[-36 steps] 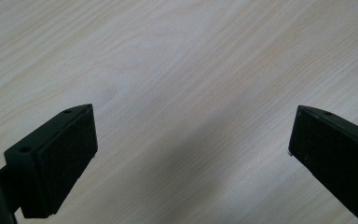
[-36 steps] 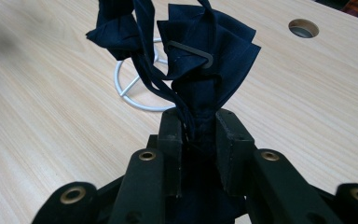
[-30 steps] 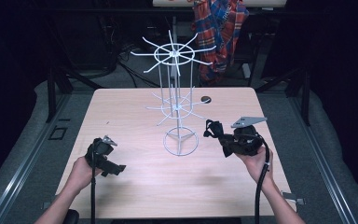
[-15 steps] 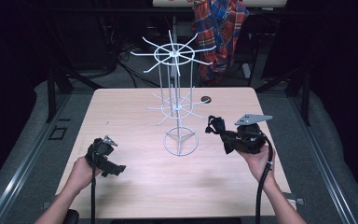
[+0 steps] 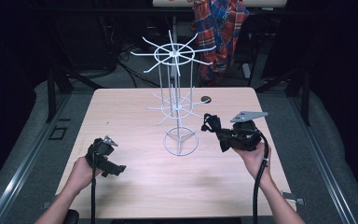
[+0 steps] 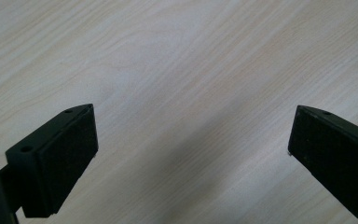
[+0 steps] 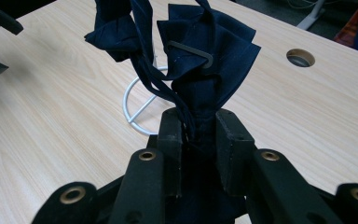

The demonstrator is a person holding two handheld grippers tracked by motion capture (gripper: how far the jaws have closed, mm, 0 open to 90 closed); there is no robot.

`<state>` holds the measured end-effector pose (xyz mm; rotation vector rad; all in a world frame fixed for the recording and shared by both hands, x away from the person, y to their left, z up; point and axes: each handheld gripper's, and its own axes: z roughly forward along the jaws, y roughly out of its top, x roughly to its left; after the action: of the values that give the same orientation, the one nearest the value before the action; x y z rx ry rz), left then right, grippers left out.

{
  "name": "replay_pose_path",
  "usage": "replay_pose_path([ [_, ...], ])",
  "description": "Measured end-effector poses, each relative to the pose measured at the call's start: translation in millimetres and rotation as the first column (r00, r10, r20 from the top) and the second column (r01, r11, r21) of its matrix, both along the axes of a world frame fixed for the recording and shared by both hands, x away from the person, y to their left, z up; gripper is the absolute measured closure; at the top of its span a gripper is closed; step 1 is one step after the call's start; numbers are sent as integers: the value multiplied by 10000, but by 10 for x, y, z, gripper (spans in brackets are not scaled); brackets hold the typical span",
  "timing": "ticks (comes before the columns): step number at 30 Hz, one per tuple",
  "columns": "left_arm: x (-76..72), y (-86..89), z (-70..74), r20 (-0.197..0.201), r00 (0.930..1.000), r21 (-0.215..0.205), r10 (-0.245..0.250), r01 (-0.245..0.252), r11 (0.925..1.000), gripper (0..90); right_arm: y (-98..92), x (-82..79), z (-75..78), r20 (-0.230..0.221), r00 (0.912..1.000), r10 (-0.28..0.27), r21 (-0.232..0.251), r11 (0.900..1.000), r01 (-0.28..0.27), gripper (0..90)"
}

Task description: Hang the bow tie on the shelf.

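Dark cloth bunched in the right tool

The navy cloth (image 7: 205,70) is crumpled and pinched between the right tool's (image 7: 199,135) jaws, folds fanning upward with thin straps trailing and a small metal ring on it. It hangs above the counter (image 5: 135,186), just beside the white wire rack (image 5: 179,140).

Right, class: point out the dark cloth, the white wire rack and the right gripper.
dark cloth (image 7: 205,84), right gripper view, bunched folds.
white wire rack (image 5: 181,141), high view, ring base.
right gripper (image 7: 199,130), right gripper view, between its fingertips.
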<state>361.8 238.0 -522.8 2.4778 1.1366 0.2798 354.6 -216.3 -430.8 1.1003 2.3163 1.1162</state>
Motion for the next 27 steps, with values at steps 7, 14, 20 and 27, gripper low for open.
replay_pose_path([
  [7, -6, 5, 1, -7, 10000, -14, -23, 23, 10000, 16, 28, 46, -5, -89, 10000, -4, 11, 10000, 4, 734],
  [14, -25, 30, -1, -46, 10000, -6, 27, -27, 10000, 16, 26, 77, -17, -203, 9998, -9, 25, 10000, 10, 733],
  [20, -75, 104, 1, -26, 9996, -18, 268, -268, 9996, 16, 84, 137, -32, -255, 9996, 143, 56, 9999, -141, 733],
  [27, -133, 184, 0, -39, 9987, -18, 501, -501, 9987, 16, 139, 190, -41, -265, 9993, 266, 53, 9996, -264, 733],
])
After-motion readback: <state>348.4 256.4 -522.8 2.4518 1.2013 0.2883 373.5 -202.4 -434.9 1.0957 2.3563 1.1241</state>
